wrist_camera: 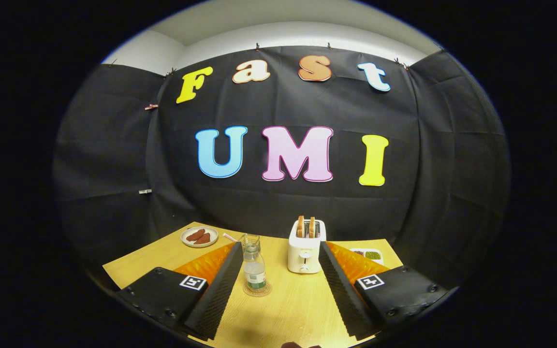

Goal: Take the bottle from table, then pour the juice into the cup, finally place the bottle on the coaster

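Bare table (288, 309) between the wide-apart jaws (bottle (254, 270) left, toaster (306, 251) ahead).

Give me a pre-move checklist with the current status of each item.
1. Gripper open: ok, fingers spread wide with nothing between them.
2. Bottle upright: ok.
3. Bottle on the coaster: ok, it stands on it, close to the left finger.
4. Cup upright: ok, just behind the bottle.
5. Juice in the cup: cannot tell.
6. Toaster clear of the bottle: ok, apart from it, nearer the right finger.
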Motion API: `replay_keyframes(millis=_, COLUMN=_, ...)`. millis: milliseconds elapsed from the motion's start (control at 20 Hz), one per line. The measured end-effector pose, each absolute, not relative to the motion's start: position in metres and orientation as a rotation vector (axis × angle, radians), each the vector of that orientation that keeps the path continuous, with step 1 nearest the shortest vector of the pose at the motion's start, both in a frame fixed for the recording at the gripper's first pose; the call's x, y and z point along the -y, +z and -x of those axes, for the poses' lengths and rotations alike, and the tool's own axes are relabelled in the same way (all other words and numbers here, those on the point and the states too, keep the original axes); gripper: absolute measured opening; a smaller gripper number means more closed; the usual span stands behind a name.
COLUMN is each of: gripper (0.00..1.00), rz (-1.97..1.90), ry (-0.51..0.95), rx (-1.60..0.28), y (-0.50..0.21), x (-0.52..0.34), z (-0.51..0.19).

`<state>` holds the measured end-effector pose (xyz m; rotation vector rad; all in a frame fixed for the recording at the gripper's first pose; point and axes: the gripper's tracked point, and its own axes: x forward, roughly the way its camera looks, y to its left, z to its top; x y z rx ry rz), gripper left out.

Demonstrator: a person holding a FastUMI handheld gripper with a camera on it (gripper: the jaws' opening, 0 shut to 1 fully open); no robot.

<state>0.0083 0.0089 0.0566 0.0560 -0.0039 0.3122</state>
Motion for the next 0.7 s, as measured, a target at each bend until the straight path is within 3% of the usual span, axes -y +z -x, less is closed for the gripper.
replay_keyframes(millis=350, gripper=0.97, rz=-0.073, ry=0.257, rx=0.026, y=0.055, x=0.014, z=-0.008)
replay_keyframes(millis=700, gripper=0.97, rz=-0.023, ry=0.365, rx=0.032, y=0.039, x=0.012, z=0.003)
